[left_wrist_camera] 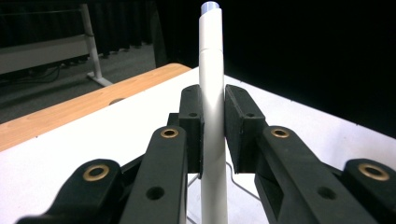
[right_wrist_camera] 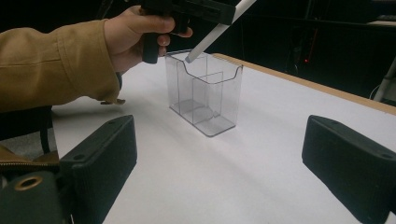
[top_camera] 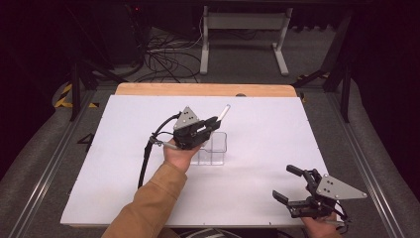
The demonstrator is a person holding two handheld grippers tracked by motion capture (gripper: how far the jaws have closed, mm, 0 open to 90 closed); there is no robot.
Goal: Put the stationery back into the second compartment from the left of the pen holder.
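My left hand-held gripper (left_wrist_camera: 214, 135) pinches the white pen (left_wrist_camera: 212, 116) at its middle, tip just over the clear holder (right_wrist_camera: 205, 91) on the tabletop (top_camera: 277, 134); it looks light, stiff, slippery. Right hand-held gripper (top_camera: 293, 184) is spread wide

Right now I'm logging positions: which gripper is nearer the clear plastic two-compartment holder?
Left. The left gripper hovers right over the clear plastic two-compartment holder, clamping a white pen; the right gripper sits open, far off near the table's front edge.

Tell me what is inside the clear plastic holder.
The clear holder looks empty; a divider splits it. The white pen's lower tip is at its rim, clamped in the left gripper. The hand hides nothing inside.
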